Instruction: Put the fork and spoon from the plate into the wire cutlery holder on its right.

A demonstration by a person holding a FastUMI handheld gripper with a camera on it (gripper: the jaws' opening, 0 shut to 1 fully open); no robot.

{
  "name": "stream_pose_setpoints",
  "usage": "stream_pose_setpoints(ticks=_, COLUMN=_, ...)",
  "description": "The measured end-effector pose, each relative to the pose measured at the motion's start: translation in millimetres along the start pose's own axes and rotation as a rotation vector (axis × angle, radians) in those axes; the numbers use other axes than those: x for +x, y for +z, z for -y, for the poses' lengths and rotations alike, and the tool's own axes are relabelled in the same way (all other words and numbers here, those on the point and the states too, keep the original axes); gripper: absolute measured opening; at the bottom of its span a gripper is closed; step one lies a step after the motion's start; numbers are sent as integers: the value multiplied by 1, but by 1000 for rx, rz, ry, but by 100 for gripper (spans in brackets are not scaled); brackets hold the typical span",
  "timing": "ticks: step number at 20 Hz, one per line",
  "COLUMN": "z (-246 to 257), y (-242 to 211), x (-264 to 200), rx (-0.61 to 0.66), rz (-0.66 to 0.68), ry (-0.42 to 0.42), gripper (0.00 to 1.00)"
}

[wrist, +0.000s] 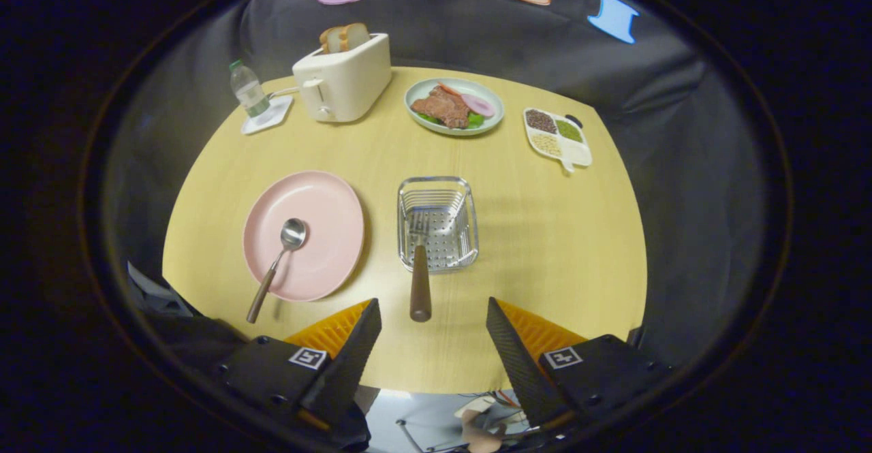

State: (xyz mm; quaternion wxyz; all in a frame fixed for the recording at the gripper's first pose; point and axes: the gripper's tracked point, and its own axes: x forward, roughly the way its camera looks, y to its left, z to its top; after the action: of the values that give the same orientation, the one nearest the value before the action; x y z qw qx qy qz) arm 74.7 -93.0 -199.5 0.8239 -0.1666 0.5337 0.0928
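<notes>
Cutlery is split between two places as we look ahead along the gripper point(433, 334): the fork point(419, 272) already leans in the wire cutlery holder point(437, 223), and the spoon point(277, 266) lies on the pink plate point(327, 221).

We see the round wooden table point(545, 248) spreading out beyond our fingers. On its far side, well away from us, stands a cream toaster point(344, 78) with bread slices point(345, 36) in its slots. To the toaster's right sits a pale green plate of food point(454, 106), and further right a small divided tray point(557, 137) with grains and beans in its compartments. Left of the toaster a water bottle point(248, 89) stands upright on a white coaster point(267, 115).

Closer to us, the pink plate lies ahead and to the left of our left finger. The holder stands just ahead of the gap between our fingers, to the plate's right and apart from it. The fork's tines rest on the holder's perforated floor, and its brown handle tilts back over the near rim toward us, ending just ahead of our fingertips without touching them.

The spoon's bowl rests near the plate's middle; its brown handle runs over the near rim toward our left finger.

Our fingers stand wide apart, holding nothing.
</notes>
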Motion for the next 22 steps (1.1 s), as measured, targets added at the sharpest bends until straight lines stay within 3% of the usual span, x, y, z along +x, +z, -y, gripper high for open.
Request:
stream_pose_setpoints(ticks=5, z=-6, y=-3, x=-12, rx=155, rz=87, ry=6, gripper=100)
stream_pose_setpoints(ticks=10, z=-15, y=2, x=-22, rx=215, rz=228, ry=-21, gripper=99)
stream_pose_setpoints(ticks=14, z=-48, y=5, x=-31, rx=284, rz=353, ry=-13, gripper=98)
stream_pose_setpoints(ticks=22, z=-114, y=-14, x=-23, rx=448, rz=444, ry=49, gripper=97)
